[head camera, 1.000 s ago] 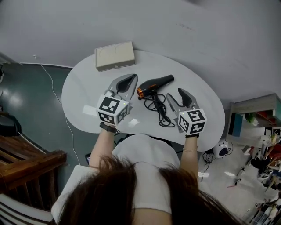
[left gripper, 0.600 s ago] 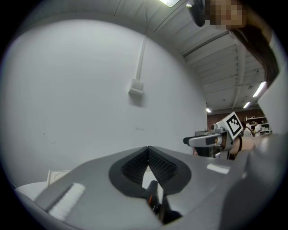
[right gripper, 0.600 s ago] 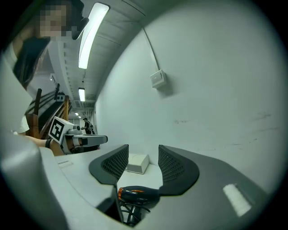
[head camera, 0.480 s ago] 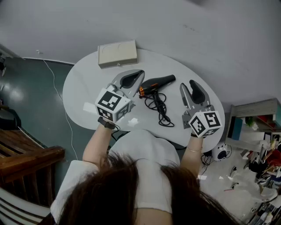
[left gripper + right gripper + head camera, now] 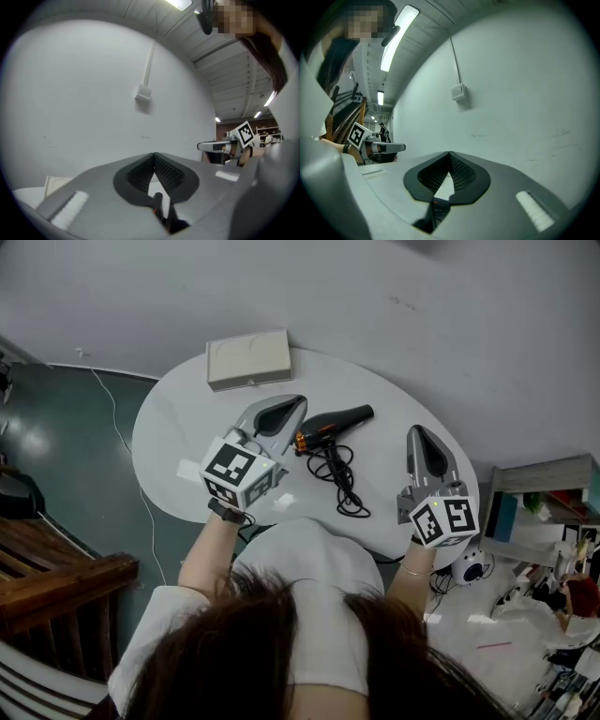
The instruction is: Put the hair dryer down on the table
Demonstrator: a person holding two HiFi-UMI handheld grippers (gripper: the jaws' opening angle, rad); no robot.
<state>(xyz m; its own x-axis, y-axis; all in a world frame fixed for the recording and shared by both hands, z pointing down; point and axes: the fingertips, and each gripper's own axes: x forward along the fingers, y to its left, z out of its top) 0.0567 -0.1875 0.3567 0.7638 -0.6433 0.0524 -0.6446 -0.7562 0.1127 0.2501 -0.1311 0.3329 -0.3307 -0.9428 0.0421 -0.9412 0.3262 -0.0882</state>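
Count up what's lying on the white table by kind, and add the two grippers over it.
Hair dryer, black, with its cord: 1
Flat beige box: 1
Grippers: 2, the left gripper and the right gripper, both shut and empty
Total: 4

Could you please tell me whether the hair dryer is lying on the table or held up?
Lying down: the hair dryer rests on its side on the table, its cord loosely piled beside it.

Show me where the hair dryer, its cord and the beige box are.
hair dryer (image 5: 337, 421): head view, middle of its black barrel.
cord (image 5: 336, 468): head view, coiled part on the table.
box (image 5: 248, 358): head view, centre of its top.
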